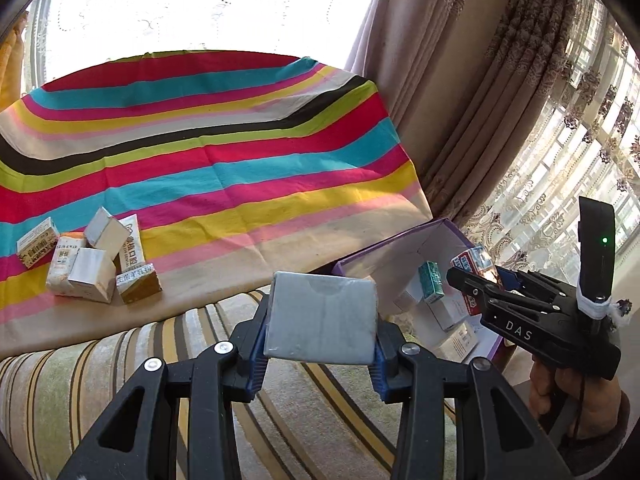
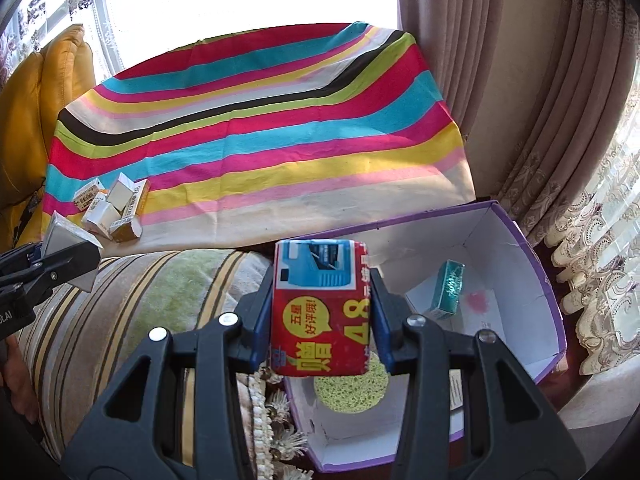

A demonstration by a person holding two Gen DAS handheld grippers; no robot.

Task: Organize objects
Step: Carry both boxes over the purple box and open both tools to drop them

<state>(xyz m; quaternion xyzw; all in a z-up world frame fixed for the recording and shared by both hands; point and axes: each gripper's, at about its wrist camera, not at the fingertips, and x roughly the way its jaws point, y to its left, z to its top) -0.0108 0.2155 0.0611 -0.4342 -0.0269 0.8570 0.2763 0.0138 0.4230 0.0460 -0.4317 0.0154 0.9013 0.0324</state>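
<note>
Over the striped cushion: both grippers loaded.
From left to right I see a pile of small boxes (image 1: pixel 90 258) on the striped cloth (image 1: pixel 224 168), my left gripper (image 1: pixel 320 320) clamped on a grey box (image 1: pixel 322 316), and my right gripper (image 2: pixel 322 308) clamped on a red box (image 2: pixel 320 320) above the purple-edged carton (image 2: pixel 536 248).

A pile of small boxes (image 1: pixel 88 258) lay on the near left part of the cloth (image 1: pixel 248 168). The open box (image 2: pixel 516 280) sat to the right, before the curtain (image 2: pixel 532 100). A carton (image 2: pixel 448 290) stood inside it. The left gripper (image 1: pixel 320 320) held a packet (image 1: pixel 322 316) over the cushion (image 1: pixel 80 380); the right gripper (image 2: pixel 320 316) held a pack (image 2: pixel 320 308) above the open box.
</note>
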